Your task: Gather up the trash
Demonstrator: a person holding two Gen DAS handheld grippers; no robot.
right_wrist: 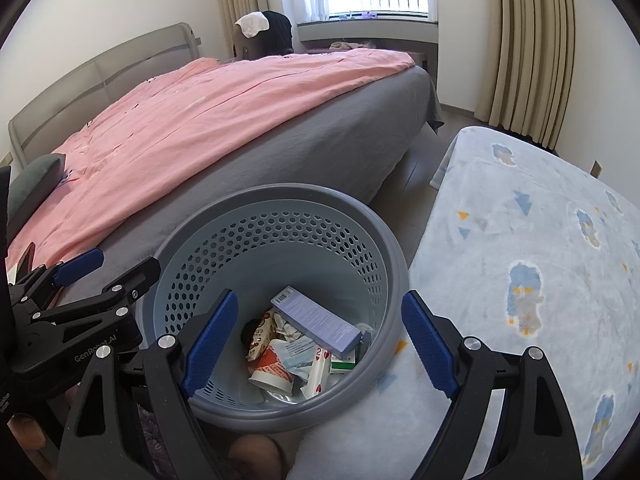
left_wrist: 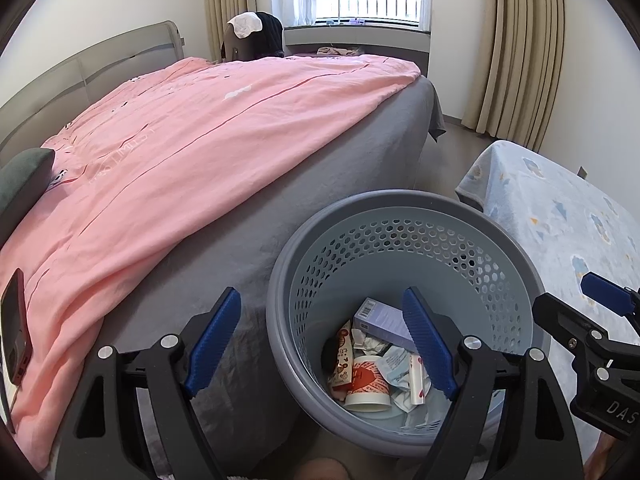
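A grey perforated trash basket (left_wrist: 404, 204) stands on the floor between the bed and a blue blanket; it also shows in the right wrist view (right_wrist: 280, 196). Inside lie a purple box (left_wrist: 384, 322) (right_wrist: 316, 320), a paper cup (left_wrist: 368, 384) (right_wrist: 272, 372), snack wrappers and crumpled paper. My left gripper (left_wrist: 324, 344) is open and empty above the basket's near left rim. My right gripper (right_wrist: 320, 348) is open and empty above the basket's near right rim. Each gripper shows at the edge of the other's view.
A bed with a pink duvet (left_wrist: 192, 128) and grey sheet lies to the left. A red phone (left_wrist: 14, 332) lies on the duvet's near edge. A light blue patterned blanket (right_wrist: 540, 248) covers a surface to the right. Curtains and a window stand at the back.
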